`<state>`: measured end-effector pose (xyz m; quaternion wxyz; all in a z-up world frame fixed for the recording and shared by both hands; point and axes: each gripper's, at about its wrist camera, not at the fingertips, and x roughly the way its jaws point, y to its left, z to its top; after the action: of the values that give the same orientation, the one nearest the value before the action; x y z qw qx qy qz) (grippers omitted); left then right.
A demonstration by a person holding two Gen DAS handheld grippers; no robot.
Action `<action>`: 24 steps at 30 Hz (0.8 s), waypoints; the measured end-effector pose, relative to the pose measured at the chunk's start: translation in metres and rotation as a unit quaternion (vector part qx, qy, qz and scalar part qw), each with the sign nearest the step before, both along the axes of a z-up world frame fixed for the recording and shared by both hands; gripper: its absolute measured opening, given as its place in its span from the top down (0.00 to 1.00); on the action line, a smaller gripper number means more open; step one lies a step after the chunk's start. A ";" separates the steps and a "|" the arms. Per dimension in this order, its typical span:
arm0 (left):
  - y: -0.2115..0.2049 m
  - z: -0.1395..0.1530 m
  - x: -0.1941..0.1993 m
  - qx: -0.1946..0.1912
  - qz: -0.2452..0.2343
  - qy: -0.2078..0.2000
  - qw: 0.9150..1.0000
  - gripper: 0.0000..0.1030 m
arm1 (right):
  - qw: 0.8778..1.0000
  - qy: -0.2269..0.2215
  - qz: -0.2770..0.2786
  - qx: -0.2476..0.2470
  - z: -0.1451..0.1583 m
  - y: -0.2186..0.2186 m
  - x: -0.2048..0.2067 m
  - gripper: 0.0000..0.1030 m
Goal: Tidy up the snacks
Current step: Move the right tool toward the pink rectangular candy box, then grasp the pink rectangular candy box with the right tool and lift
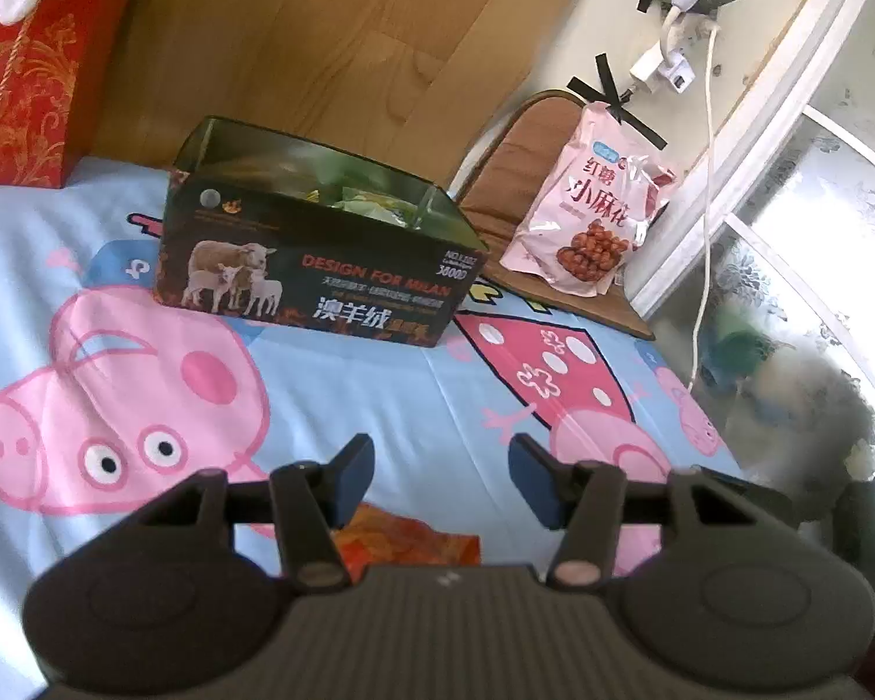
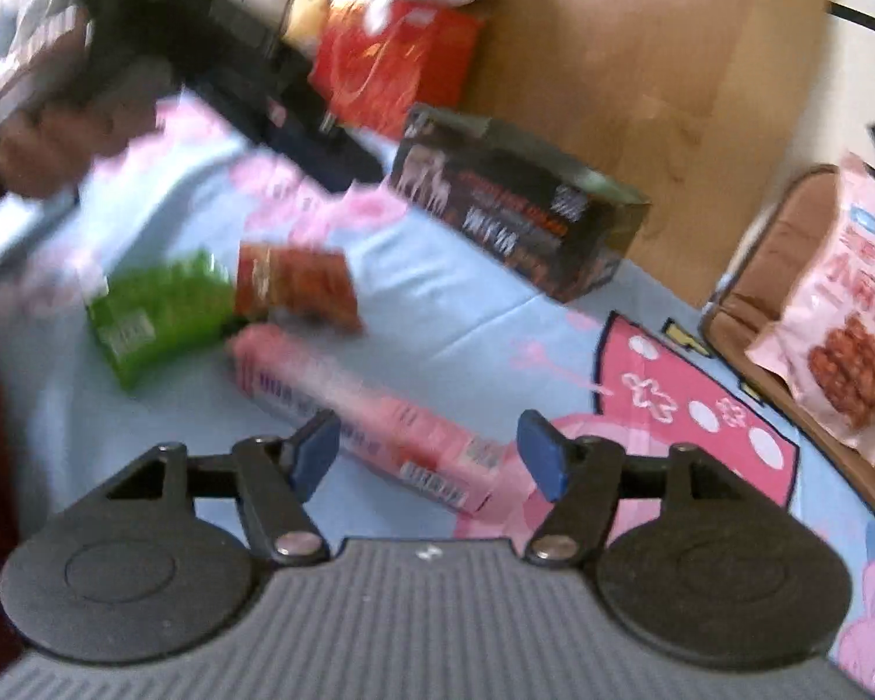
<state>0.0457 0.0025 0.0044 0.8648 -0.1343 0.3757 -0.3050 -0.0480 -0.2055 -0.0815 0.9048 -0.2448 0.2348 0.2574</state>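
Currently both tongs gape empty: right gripper [image 2: 429, 461] over the long pink carton [image 2: 367, 414], left gripper [image 1: 440, 481] above an orange-red packet [image 1: 408, 542], both likely bound for the open dark cardboard box [image 1: 315, 256] beyond.

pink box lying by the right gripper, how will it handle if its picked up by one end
The pink box looks like stiff card, long and flat-sided, so it probably won't roll or flop. Gripped at one end, its length may make it droop or swing. It's likely light for its size.
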 end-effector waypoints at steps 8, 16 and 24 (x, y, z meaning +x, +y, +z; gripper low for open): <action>0.005 -0.005 0.011 0.001 0.021 0.022 1.000 0.49 | 0.997 0.040 -0.015 0.057 0.004 -0.035 0.011 0.64; -0.013 -0.010 0.034 -0.001 0.005 0.040 0.999 0.49 | 0.990 0.024 -0.105 0.093 0.001 -0.066 0.027 0.66; -0.025 -0.016 0.071 0.018 0.023 0.047 0.998 0.47 | 0.998 0.000 -0.032 0.062 0.002 -0.021 0.063 0.69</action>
<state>0.1162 -0.0229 -0.0120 0.8550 -0.1414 0.4185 -0.2717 0.0154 -0.2267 -0.0799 0.9260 -0.1804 0.2262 0.2425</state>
